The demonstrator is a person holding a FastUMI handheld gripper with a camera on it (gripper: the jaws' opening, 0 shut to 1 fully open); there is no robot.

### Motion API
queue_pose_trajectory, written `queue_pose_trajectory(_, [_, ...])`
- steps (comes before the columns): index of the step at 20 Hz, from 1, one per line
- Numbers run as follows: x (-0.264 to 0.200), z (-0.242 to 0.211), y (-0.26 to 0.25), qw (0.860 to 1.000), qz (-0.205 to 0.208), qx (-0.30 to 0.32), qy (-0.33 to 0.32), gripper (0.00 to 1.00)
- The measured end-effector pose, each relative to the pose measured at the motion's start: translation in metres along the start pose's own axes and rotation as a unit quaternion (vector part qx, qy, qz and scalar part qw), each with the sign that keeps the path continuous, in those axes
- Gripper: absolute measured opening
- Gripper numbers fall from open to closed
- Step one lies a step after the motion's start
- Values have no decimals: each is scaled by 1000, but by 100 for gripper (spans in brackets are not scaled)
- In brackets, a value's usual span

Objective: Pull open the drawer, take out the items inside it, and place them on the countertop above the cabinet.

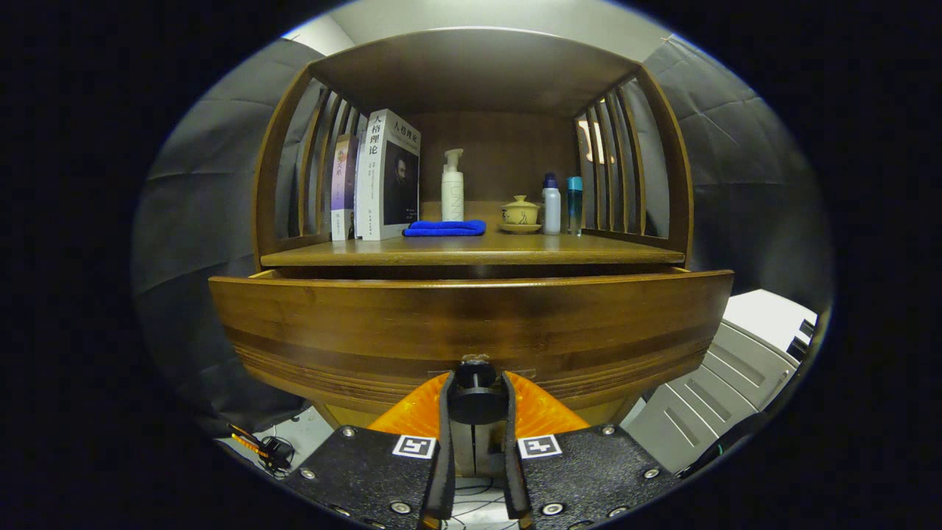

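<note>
A wooden cabinet's drawer front (471, 324) stands right before me, pulled a short way out from under the countertop (471, 254). Its dark round knob (476, 394) sits between my fingers, and my gripper (476, 401) is shut on that knob, one finger pressing on each side. The inside of the drawer is hidden behind its front board, so I cannot see what lies in it.
On the countertop stand books (379, 177) at the left, a folded blue cloth (444, 228), a white pump bottle (452, 185), a lidded cup on a saucer (520, 213) and two small bottles (561, 205). A white unit (728, 375) stands lower right; cables (261, 445) lie lower left.
</note>
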State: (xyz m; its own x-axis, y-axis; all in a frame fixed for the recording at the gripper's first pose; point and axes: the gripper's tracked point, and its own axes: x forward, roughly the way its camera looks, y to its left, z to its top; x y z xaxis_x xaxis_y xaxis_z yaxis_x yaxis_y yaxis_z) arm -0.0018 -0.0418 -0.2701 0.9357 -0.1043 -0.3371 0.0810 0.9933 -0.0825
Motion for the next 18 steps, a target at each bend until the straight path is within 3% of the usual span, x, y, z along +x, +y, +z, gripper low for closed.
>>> queue_pose_trajectory(18, [-89, -26, 1, 1000, -7, 2, 29, 27])
